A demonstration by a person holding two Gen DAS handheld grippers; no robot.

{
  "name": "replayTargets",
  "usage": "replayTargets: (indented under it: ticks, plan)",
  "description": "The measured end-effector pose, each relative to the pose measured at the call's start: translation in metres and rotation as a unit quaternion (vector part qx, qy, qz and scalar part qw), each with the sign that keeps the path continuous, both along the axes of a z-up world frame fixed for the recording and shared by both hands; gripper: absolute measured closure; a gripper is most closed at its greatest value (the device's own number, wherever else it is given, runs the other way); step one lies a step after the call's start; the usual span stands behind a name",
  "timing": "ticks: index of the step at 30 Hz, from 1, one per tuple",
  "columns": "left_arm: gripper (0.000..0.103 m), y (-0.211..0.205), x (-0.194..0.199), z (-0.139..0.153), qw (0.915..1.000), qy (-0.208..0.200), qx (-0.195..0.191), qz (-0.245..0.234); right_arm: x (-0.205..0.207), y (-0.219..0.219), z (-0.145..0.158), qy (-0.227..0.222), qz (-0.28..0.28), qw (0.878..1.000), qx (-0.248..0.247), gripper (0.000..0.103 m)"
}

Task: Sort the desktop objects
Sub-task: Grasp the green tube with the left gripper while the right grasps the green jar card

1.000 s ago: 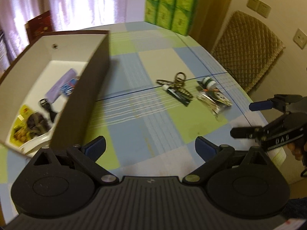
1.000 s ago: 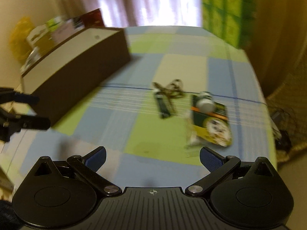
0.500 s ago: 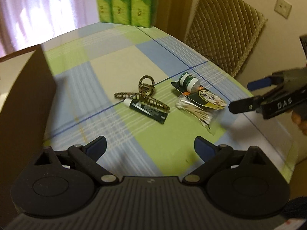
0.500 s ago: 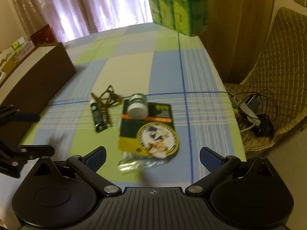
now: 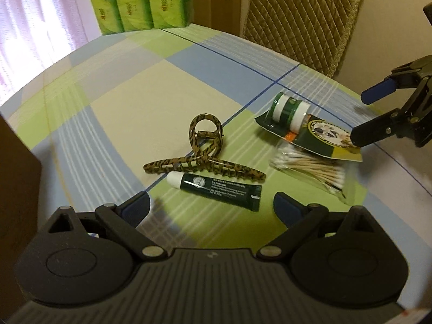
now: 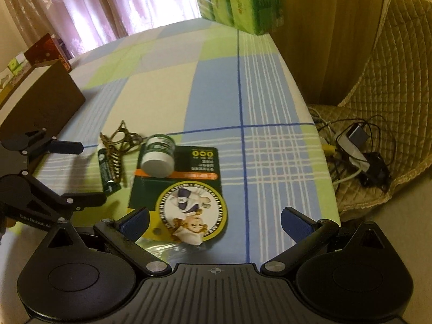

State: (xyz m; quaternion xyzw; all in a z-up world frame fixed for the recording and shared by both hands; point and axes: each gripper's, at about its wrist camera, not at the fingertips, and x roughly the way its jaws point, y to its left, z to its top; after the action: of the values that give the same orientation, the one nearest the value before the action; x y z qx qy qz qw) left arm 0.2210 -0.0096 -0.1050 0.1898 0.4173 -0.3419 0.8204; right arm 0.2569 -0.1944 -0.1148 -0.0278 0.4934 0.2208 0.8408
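Centrally, four small things lie clustered on the checked tablecloth [image 5: 151, 100]: a dark green tube [image 5: 216, 189] with a white cap, a leopard-print hair claw [image 5: 205, 154] lying just behind it and seemingly touching it, a bag of cotton swabs [image 5: 310, 167], and a green blister card [image 6: 186, 189] bearing a small white-capped jar [image 6: 158, 156] (the card overlaps the swab bag, its round label printed with a figure); the tube and claw sit just beside the card, on its left in the right wrist view. The left gripper [image 5: 210, 205] hangs low over the cloth with its blue-padded fingers spread wide, the tube directly ahead between them; nothing is held. The right gripper [image 6: 214, 220] is likewise spread and empty, its left finger over the card's near corner; whether it touches the card is hard to tell from this angle. Each gripper shows at the edge of the other's view. A brown box [image 6: 40, 102] stands to the left, well apart from the cluster; green tissue packs [image 5: 140, 0] stand at the far edge of the table; a quilted chair [image 5: 299, 19] stands beyond the table, with tangled cables [image 6: 356, 145] on its seat.
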Motion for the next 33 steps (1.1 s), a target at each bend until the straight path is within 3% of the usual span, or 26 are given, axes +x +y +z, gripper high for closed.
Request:
replayTargets:
  ticks: [8, 13, 25, 32, 33]
  plan:
    - [0.007, -0.009, 0.015, -0.009, 0.9990, -0.013, 0.007, -0.043, 0.012, 0.000, -0.003, 0.006, -0.002, 1.000, 0.005, 0.002]
    - [0.020, -0.008, 0.017, -0.010, 0.9984, 0.003, -0.011, -0.056, 0.019, 0.008, -0.001, -0.001, 0.013, 1.000, 0.011, 0.002]
    - [0.021, 0.026, -0.003, -0.005, 0.9993, 0.019, 0.000, 0.033, 0.034, 0.049, -0.002, -0.021, 0.064, 0.998, 0.023, 0.003]
    - [0.021, 0.050, -0.022, -0.001, 0.9956, 0.034, 0.011, 0.086, 0.047, 0.064, -0.016, 0.006, 0.058, 0.998, 0.033, 0.043]
    - [0.021, 0.052, -0.025, -0.001, 0.9951, 0.037, 0.013, 0.091, 0.046, 0.065, -0.017, 0.007, 0.056, 0.998, 0.033, 0.043]
